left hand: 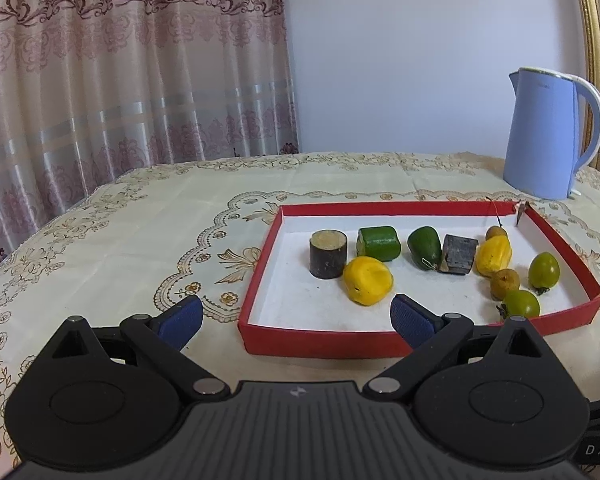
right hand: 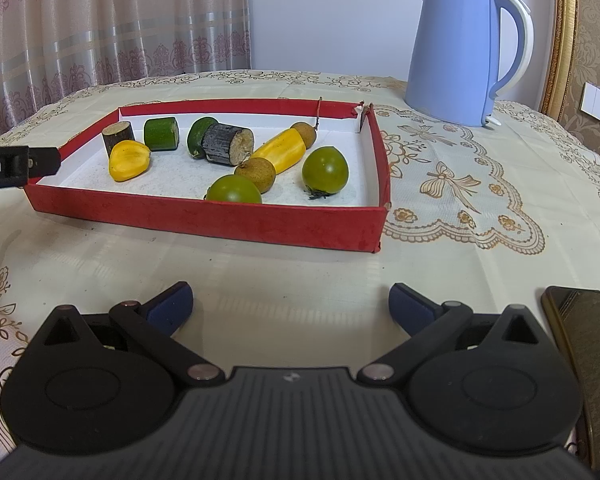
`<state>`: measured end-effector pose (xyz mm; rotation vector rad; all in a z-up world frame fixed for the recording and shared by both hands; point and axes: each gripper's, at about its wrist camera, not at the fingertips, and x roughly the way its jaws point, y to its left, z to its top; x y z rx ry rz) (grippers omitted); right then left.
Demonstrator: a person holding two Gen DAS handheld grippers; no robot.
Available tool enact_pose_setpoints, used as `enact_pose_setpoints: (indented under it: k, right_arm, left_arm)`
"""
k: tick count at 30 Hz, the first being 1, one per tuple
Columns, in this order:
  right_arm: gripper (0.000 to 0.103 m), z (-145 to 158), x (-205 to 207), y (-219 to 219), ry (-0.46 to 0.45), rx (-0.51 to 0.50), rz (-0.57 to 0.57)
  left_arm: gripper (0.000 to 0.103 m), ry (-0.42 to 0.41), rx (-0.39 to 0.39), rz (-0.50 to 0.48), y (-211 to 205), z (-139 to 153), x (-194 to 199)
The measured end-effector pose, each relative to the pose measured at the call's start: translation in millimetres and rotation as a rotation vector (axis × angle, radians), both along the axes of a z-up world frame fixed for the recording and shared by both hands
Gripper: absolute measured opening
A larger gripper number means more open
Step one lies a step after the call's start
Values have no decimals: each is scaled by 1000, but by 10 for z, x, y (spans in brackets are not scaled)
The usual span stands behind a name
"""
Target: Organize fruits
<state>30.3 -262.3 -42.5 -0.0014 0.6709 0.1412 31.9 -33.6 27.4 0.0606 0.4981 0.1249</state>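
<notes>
A red tray (left hand: 319,342) (right hand: 204,216) with a white floor holds several fruits: two yellow pieces (left hand: 367,281) (right hand: 128,160), two green pieces (left hand: 379,243) (right hand: 162,133), two dark cane stubs (left hand: 327,253) (right hand: 228,144), two green tomatoes (left hand: 543,270) (right hand: 325,169) and brown longans (left hand: 504,283) (right hand: 256,173). My left gripper (left hand: 296,320) is open and empty at the tray's near left corner. My right gripper (right hand: 290,306) is open and empty over the cloth, short of the tray's front wall.
A blue kettle (left hand: 543,136) (right hand: 455,52) stands behind the tray at the right. A dark phone (right hand: 583,340) lies at the right edge beside my right gripper. Part of the left gripper (right hand: 16,164) shows at the tray's left side. A curtain hangs behind.
</notes>
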Motion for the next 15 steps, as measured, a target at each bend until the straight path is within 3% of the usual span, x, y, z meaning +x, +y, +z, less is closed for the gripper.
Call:
enact_pose_setpoints:
  k: [15]
  right_arm:
    - [103, 0, -1, 1, 0, -1, 0]
  left_arm:
    - [101, -6, 19, -32, -116, 26, 25]
